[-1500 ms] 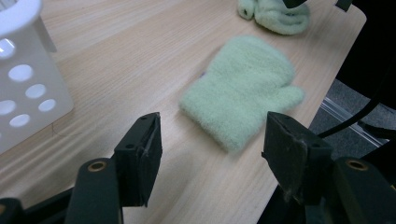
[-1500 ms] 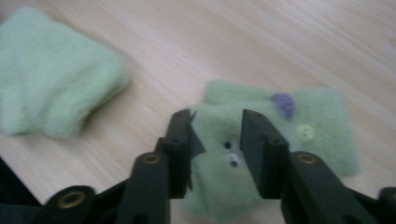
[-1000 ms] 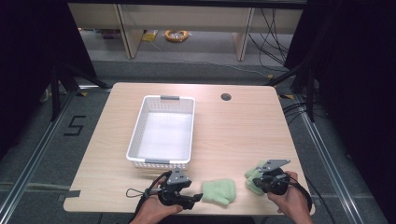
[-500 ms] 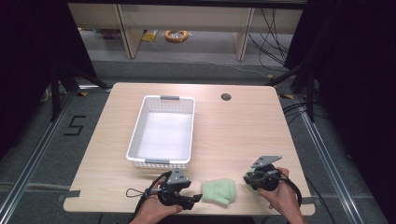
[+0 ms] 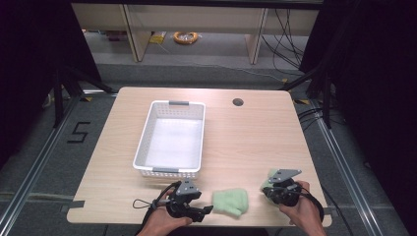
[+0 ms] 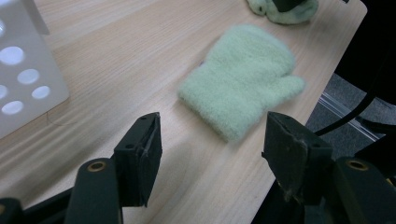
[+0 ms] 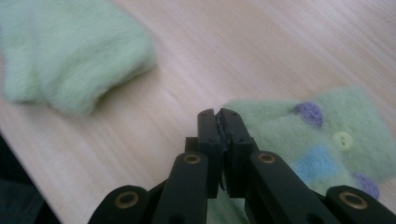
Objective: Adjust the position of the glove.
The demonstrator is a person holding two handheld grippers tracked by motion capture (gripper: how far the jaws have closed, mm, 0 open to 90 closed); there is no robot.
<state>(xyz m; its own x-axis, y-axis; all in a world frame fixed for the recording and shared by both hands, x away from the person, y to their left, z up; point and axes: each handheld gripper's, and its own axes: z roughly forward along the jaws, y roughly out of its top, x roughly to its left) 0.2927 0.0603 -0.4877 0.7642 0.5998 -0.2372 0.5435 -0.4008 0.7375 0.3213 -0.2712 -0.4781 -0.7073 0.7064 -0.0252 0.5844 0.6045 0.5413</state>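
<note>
A plain pale-green mitten (image 5: 230, 201) (image 6: 243, 86) (image 7: 70, 60) lies flat near the table's front edge, between my two grippers. My left gripper (image 5: 209, 210) (image 6: 212, 149) rests just left of it, open, jaws wide apart with bare wood between them. A second green mitten (image 5: 269, 177) (image 7: 327, 135) (image 6: 266, 9), with purple and blue patches and a button, lies at the front right. My right gripper (image 5: 269, 186) (image 7: 218, 114) sits over it; its jaws have just been closing and now stand together, pinching the mitten's near corner.
A white perforated basket (image 5: 169, 104) (image 6: 18, 70) stands empty at the table's middle left, just behind my left gripper. A round cable hole (image 5: 238, 102) is at the back. The table's front edge (image 5: 246, 222) runs right beside both mittens.
My right gripper has shifted slightly and now hides more of the patterned mitten. The left gripper and the plain mitten have not moved.
</note>
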